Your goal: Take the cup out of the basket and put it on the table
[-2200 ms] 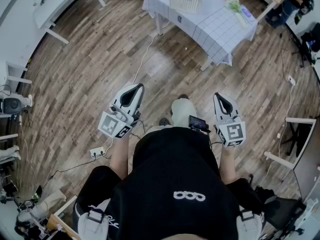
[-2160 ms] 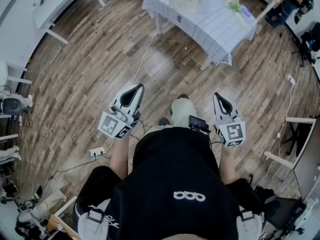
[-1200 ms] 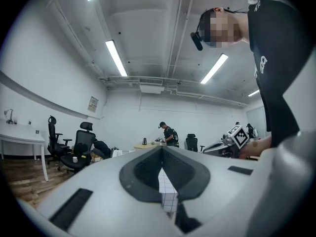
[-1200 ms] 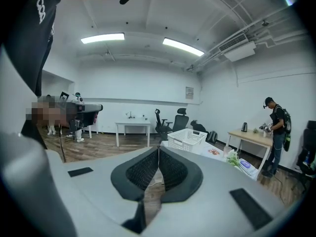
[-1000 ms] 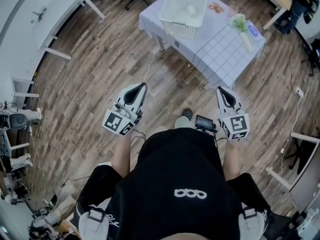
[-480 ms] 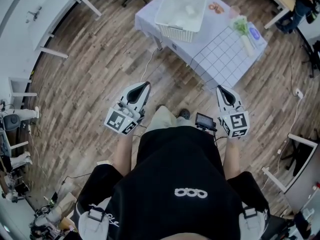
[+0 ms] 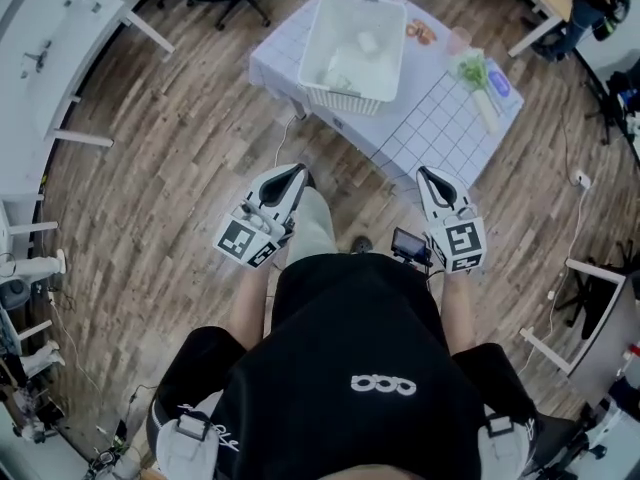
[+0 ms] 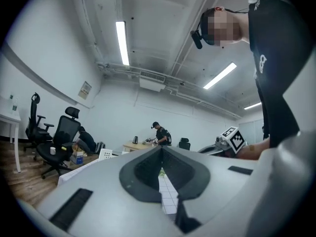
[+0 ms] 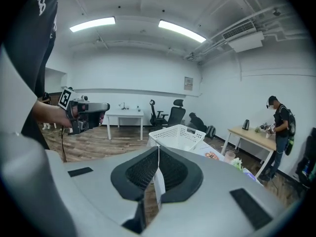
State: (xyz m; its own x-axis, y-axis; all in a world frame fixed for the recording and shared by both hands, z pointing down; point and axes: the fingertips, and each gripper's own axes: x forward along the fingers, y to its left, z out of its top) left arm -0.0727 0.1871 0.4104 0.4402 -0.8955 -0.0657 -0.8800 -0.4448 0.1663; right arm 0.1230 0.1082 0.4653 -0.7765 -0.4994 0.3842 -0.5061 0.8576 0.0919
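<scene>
White plastic lattice, that's the basket (image 7: 352, 53), a rectangular tub with open-weave walls at the upper middle of the head view. It sits on a desk (image 7: 440, 128) draped in a pale cloth (image 7: 455, 118) with a thin grid print. Inside, toward the top of the frame, there's a small pale lump I take for the cup (image 7: 367, 41) (too tiny to make out its shape), so nothing's been lifted out yet.

I'd call this the walk-up stage. The left claw (image 7: 298, 169) and right claw (image 7: 428, 171) sit mid-frame over the streaky wood-plank floor (image 7: 150, 168), both short of the basket. Each gripper view shows the jaws pinched together with nothing between them. The dark ribbed pads (image 9: 143, 172) meet in a thin seam inside smooth grey shells.

Next up, as I see it: get in close, spread one claw wide, and dip it over the rim. The walls look fairly deep, so the reach probably has to come from above. If the cup is glossy it could slip, so a grip across its body seems the safer bet.
</scene>
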